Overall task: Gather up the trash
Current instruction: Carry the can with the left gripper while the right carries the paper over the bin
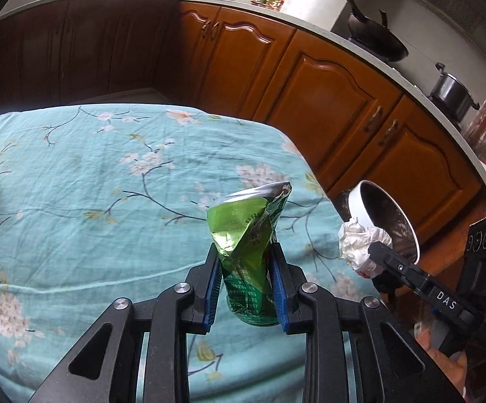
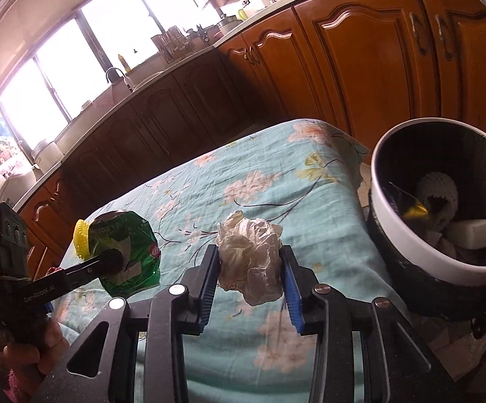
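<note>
My left gripper holds the crushed green can upright; my right gripper clamps the crumpled paper, bin at two o'clock.

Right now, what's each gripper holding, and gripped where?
Left gripper pinches the crushed green can across its lower body. Right gripper clamps the crumpled paper wad by its sides.

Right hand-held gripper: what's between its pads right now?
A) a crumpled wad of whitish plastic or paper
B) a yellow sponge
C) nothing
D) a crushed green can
A: the right hand-held gripper has its blue pads pressed on a crumpled whitish wad lifted above the floral tablecloth, while the crushed green can sits in the left hand-held gripper.
</note>
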A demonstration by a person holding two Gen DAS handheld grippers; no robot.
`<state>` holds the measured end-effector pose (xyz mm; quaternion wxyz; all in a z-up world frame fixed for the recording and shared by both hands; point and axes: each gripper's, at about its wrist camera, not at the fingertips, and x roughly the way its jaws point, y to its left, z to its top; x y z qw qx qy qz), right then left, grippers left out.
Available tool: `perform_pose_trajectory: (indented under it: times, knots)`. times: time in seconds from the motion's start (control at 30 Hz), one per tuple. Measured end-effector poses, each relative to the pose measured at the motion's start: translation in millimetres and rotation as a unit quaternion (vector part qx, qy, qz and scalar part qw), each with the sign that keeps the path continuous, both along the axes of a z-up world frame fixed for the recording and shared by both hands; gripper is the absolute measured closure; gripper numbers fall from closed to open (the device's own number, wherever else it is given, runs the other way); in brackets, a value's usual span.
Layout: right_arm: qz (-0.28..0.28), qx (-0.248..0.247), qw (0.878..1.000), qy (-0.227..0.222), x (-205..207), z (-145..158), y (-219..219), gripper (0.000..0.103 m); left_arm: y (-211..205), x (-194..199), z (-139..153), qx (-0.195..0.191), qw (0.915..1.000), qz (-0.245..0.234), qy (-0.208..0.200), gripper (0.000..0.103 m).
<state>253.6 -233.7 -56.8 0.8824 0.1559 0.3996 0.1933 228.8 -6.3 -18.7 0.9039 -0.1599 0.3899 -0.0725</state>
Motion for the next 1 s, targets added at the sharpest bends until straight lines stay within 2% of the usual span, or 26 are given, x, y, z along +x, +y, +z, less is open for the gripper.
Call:
perform_pose_trajectory:
  times: [0.4,1.0]
  knots:
    - [-0.055,0.0,0.998,-0.013,-36,8,-54,0.066,-50,-5,3,0.029,0.9976,-0.063,-0.01,0.077]
    - [-0.123,0.0,0.992,-0.015,-53,7,-123,0.066,-111,10,11,0.043,0.9921,-0.117,-0.014,0.077]
